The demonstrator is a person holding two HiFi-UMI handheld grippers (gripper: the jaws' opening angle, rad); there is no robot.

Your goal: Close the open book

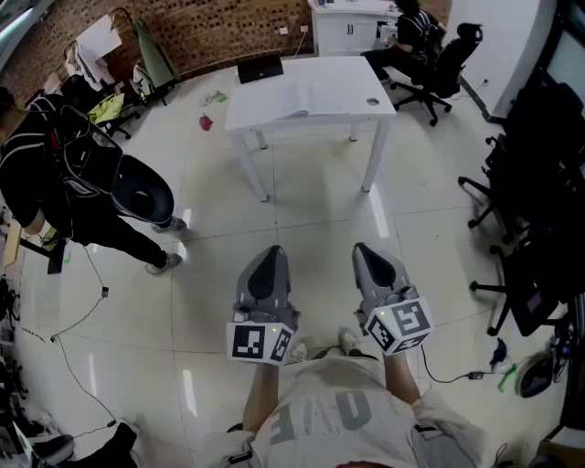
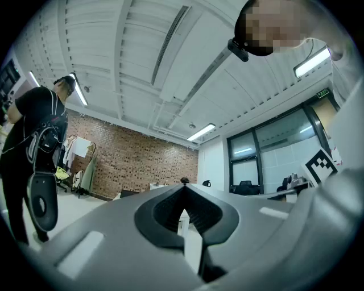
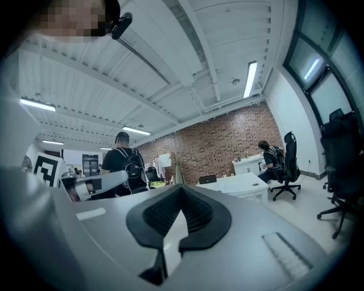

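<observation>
I stand on a pale tiled floor (image 1: 315, 215), looking steeply down at my own two tools, with a white table (image 1: 361, 80) well ahead of me. The open book (image 1: 306, 102) lies flat near the middle of that table, pages up, with nothing resting on it. A small dark object (image 1: 373, 102) sits just to its right, and a black laptop-like slab (image 1: 260, 69) lies at the far edge. The book is well apart from both grippers, so I judge the closing has not begun and the approach comes first.

The left gripper (image 1: 270, 259) and right gripper (image 1: 366, 255) are held side by side at waist height, noses toward the table and roughly level. Each gripper's own view shows its jaws pressed together at the tips, pinching nothing, with only the room beyond. I read this as a carrying posture, compact and empty for the walk in. Both are kept free, I think, because one may need to lift a cover while the other steadies the pages.

A person in black (image 1: 55, 174) with a backpack stands to my left, off my line. Another person (image 1: 413, 27) sits beyond the table. Black office chairs (image 1: 530, 228) crowd the right. I face the table's near side squarely, probably because that is the most direct way to the book.
</observation>
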